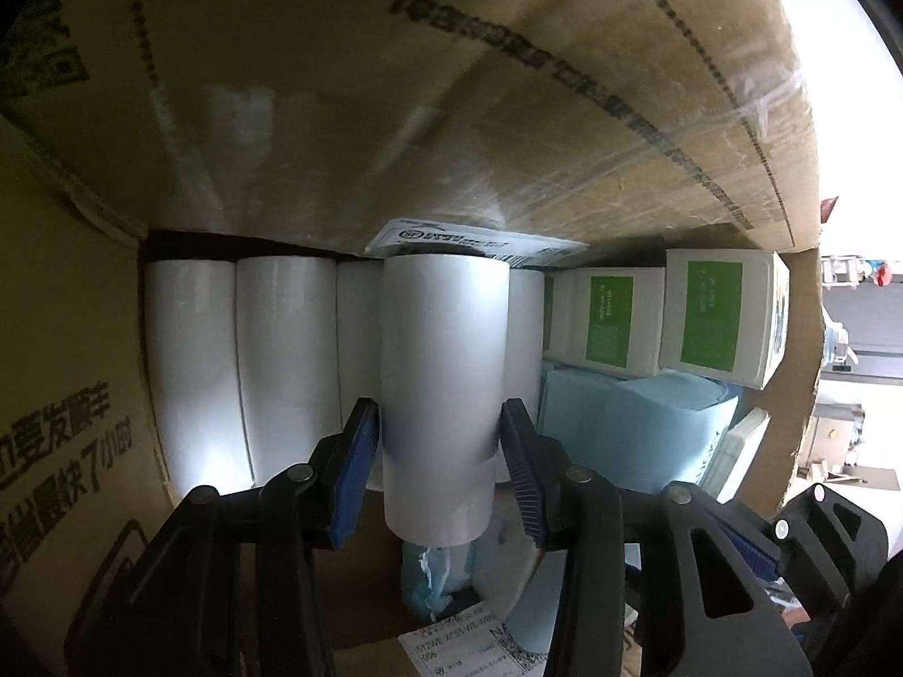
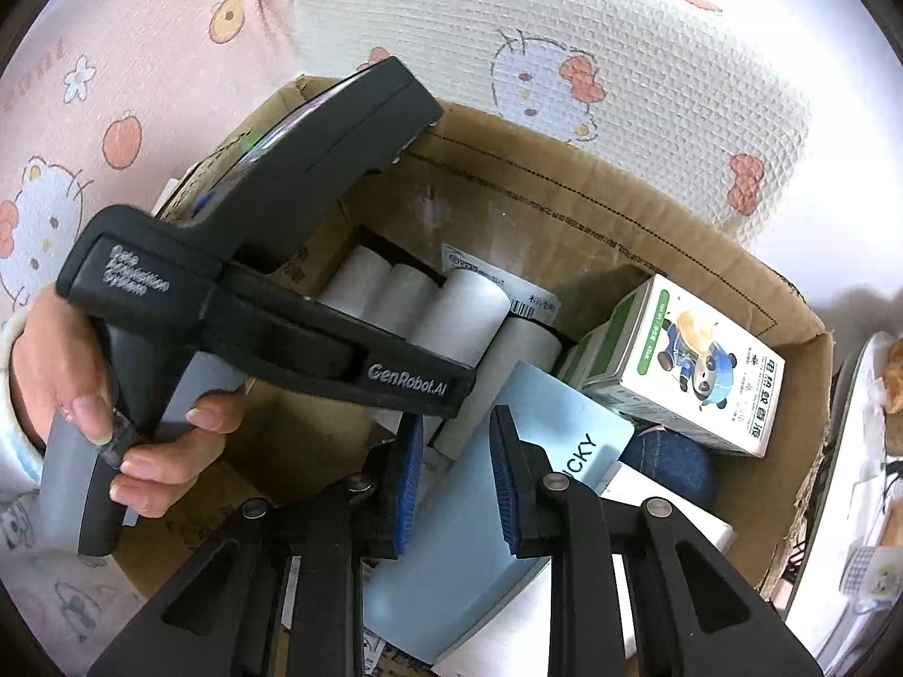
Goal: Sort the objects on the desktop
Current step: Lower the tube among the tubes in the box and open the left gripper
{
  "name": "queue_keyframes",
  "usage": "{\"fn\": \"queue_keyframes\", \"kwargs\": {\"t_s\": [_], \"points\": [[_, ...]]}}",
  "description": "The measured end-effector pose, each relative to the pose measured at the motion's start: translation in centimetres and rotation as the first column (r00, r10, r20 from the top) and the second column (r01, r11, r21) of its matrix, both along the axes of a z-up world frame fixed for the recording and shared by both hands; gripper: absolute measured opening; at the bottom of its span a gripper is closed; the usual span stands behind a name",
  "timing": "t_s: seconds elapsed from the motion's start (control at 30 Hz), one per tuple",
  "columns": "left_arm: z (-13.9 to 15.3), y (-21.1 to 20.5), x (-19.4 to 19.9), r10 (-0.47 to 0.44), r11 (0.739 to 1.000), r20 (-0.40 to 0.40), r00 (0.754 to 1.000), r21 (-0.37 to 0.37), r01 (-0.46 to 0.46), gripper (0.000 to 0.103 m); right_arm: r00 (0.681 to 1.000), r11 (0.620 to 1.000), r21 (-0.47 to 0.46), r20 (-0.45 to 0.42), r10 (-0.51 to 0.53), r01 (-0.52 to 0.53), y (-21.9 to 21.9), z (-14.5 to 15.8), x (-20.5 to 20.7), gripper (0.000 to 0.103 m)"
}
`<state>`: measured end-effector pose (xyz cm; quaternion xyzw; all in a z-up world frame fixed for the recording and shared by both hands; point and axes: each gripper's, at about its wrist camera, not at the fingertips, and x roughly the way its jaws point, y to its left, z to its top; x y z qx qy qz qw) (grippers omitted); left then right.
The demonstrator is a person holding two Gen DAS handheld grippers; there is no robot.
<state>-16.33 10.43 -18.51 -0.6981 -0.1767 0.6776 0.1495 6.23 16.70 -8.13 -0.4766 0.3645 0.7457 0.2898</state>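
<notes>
While the white roll (image 1: 437,389) sat clamped between the blue pads (image 1: 361,468) of your left gripper (image 1: 440,468), it hung inside the cardboard box (image 1: 395,113), just above a row of like white rolls (image 1: 237,366) standing along the far wall. Green-labelled cartons (image 1: 717,316) lay to the right, over a pale blue packet (image 1: 621,429). Your right gripper (image 2: 456,479) hovered over the same box with its jaws drawn as narrow as they went, holding nothing. Your left hand (image 2: 113,429) gripped its handle.
</notes>
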Motion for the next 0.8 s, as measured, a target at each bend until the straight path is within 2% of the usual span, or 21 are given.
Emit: {"fn": "queue_keyframes", "kwargs": {"t_s": [0.1,0.23,0.27,0.3,0.33,0.4,0.57,0.63,0.77,0.8], "points": [[0.3,0.0,0.1,0.007,1.0,0.019,1.0,0.013,-0.008,0.053,1.0,1.0,0.002,0.012,-0.001,0.001,0.1,0.0,0.0,0.021],[0.7,0.3,0.6,0.003,1.0,0.031,1.0,0.008,-0.003,0.052,1.0,1.0,-0.001,0.017,0.005,-0.005,0.2,0.0,0.1,0.021],[0.7,0.2,0.8,0.009,1.0,0.049,0.999,0.012,-0.01,0.048,1.0,1.0,-0.002,0.018,0.006,-0.006,0.2,0.0,0.2,0.021],[0.9,0.2,1.0,0.021,0.999,0.045,0.999,0.028,-0.023,0.034,1.0,1.0,-0.001,0.022,0.007,-0.007,0.3,0.0,0.2,0.021],[1.2,0.2,1.1,0.023,0.999,0.03,0.999,0.027,-0.024,0.028,1.0,1.0,-0.003,0.024,0.009,-0.009,0.3,0.0,0.2,0.021],[2.3,0.5,1.6,0.019,1.0,-0.027,0.999,0.005,-0.019,0.015,1.0,1.0,-0.013,0.02,0.011,-0.011,0.4,0.0,0.2,0.021],[5.9,0.6,2.9,0.024,1.0,-0.174,0.984,-0.014,-0.027,0.014,1.0,1.0,0.003,0.026,0.014,-0.014,0.4,0.6,0.1,0.021],[7.4,0.3,3.2,0.024,0.999,-0.249,0.968,-0.024,-0.031,0.014,1.0,1.0,0.014,0.022,0.015,-0.015,0.3,1.3,-0.2,0.021],[10.5,-1.2,4.2,0.028,0.999,-0.394,0.919,-0.014,-0.036,0.014,0.999,0.999,0.031,0.028,0.019,-0.02,-0.3,4.2,-1.9,0.021],[11.6,-1.2,3.8,0.029,0.999,-0.42,0.907,-0.014,-0.038,0.014,0.999,0.999,0.034,0.029,0.023,-0.024,-0.1,3.7,-2.0,0.021]]}}
